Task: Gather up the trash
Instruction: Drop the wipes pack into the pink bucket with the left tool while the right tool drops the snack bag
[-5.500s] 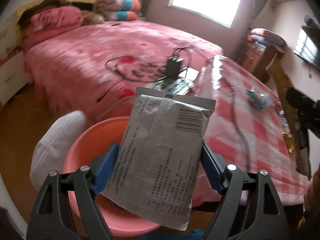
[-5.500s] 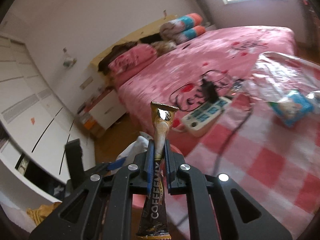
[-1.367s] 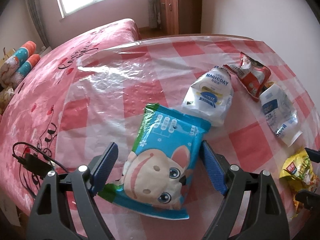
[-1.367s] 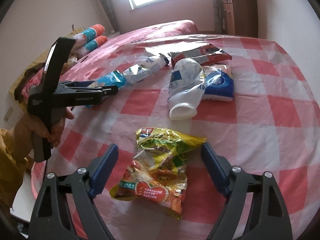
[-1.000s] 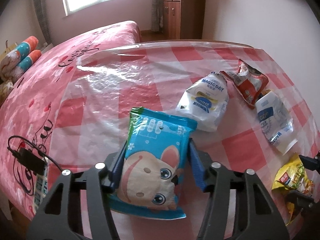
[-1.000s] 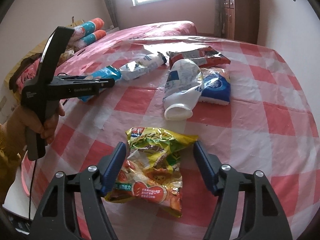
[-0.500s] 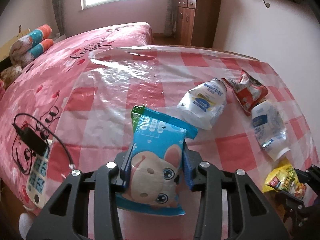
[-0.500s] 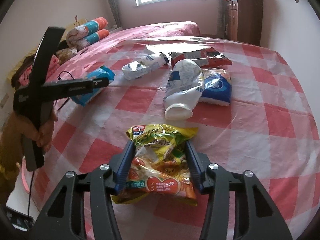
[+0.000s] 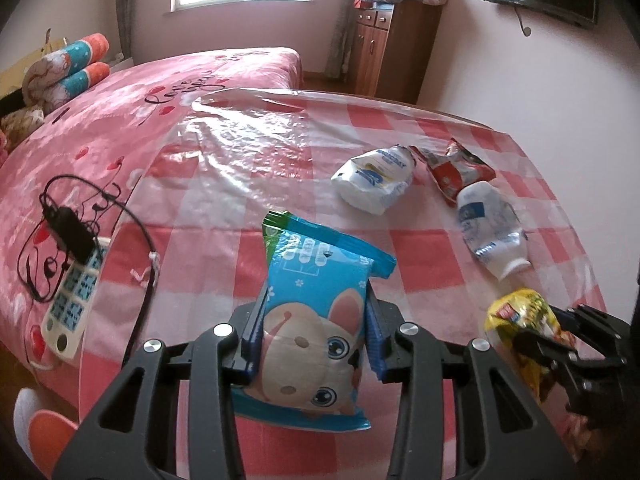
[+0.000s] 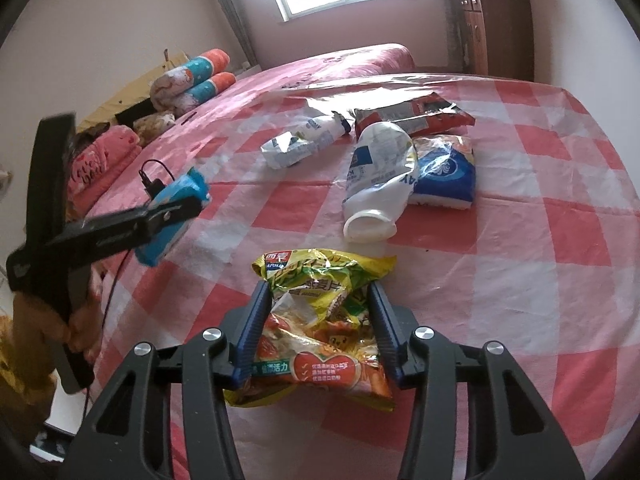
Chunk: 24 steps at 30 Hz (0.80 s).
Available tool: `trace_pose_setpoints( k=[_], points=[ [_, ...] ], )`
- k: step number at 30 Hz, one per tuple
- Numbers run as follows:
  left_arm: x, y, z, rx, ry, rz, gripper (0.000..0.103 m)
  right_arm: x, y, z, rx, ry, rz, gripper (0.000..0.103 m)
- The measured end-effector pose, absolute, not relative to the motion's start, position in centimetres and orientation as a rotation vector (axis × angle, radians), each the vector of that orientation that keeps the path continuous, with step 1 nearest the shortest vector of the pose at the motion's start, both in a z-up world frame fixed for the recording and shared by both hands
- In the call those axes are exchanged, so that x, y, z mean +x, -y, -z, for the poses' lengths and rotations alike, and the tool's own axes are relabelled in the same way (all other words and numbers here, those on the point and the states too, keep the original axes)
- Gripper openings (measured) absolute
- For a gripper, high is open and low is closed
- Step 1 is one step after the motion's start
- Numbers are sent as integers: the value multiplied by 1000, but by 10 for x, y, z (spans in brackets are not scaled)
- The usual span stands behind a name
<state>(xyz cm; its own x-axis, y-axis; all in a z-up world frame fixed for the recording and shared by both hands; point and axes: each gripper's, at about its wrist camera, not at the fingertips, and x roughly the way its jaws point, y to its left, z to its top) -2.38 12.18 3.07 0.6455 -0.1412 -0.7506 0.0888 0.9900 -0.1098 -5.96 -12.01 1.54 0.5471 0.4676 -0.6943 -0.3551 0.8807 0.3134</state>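
Observation:
My left gripper [image 9: 316,332] is shut on a blue wet-wipe pack [image 9: 320,272] with a cartoon animal, held just above the red-checked table [image 9: 432,272]. In the right wrist view that gripper [image 10: 176,208] and the blue pack [image 10: 180,188] hang near the table's left edge, a hand on the handle. My right gripper [image 10: 320,312] is closing, and its blue pads press both sides of a crumpled yellow snack bag [image 10: 320,276] lying on the cloth. The yellow bag [image 9: 516,312] also shows at the lower right of the left wrist view.
More trash lies further back on the table: a white pouch [image 10: 380,172], a blue tissue pack [image 10: 444,172], a red packet [image 10: 412,114] and a crumpled white wrapper [image 10: 300,140]. A power strip [image 9: 72,292] with a black cable sits at the left edge. A pink bed [image 9: 120,120] is beyond.
My left gripper's jaws closed on the blue pack and carried it up and toward the table's left edge. The right gripper's jaws narrowed onto the yellow bag without moving away.

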Motion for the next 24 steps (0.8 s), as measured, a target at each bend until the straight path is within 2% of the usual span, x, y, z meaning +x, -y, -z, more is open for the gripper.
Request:
trace_pose_setpoints(
  k=[24],
  points=[
    [-110, -160, -47, -179, -825, 143, 42, -75, 109, -39, 271, -799, -598, 44]
  ],
)
